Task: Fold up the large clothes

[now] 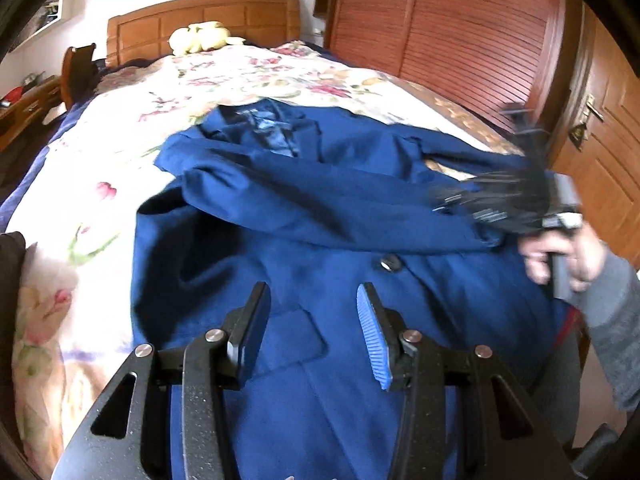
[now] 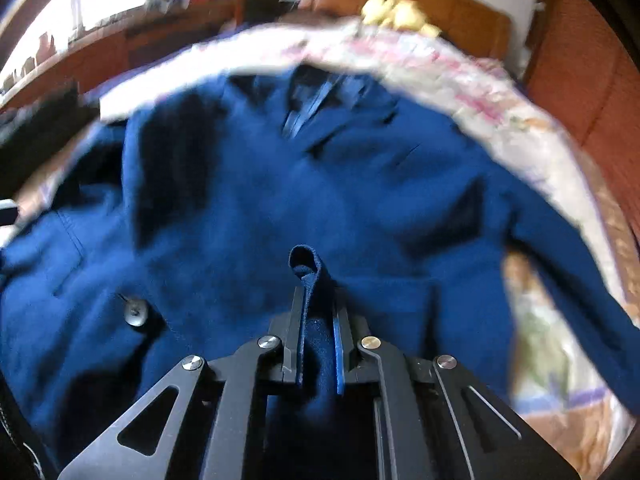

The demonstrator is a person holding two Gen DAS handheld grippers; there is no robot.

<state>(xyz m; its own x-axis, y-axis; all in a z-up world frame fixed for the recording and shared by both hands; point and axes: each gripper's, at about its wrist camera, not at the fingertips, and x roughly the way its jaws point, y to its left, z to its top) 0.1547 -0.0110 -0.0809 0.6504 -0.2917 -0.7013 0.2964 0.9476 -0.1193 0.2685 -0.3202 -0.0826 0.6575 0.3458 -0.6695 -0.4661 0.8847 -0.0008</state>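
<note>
Floral bed [image 1: 120, 160] (wooden headboard [image 1: 204, 20]), blue coat [image 1: 320, 220] atop.

Left wrist view: right tool [image 1: 492, 196] motion-smeared over the blue coat [image 1: 304, 240] near the bed's right edge; its jaws unreadable there. Hand [image 1: 560, 256] gripping it blurred, sleeve [image 1: 612, 320] cut by the frame edge. Coat hem hidden under the left tool [image 1: 312, 320] body at the foot edge.

Right wrist view: whole frame blurred; floral bedspread [image 2: 460, 76] pattern illegible, yellow item [image 2: 396, 12] at the headboard not identifiable. Coat fold [image 2: 316, 320] partly hidden inside the tool. Desk clutter [image 2: 52, 44] too small to read.
</note>
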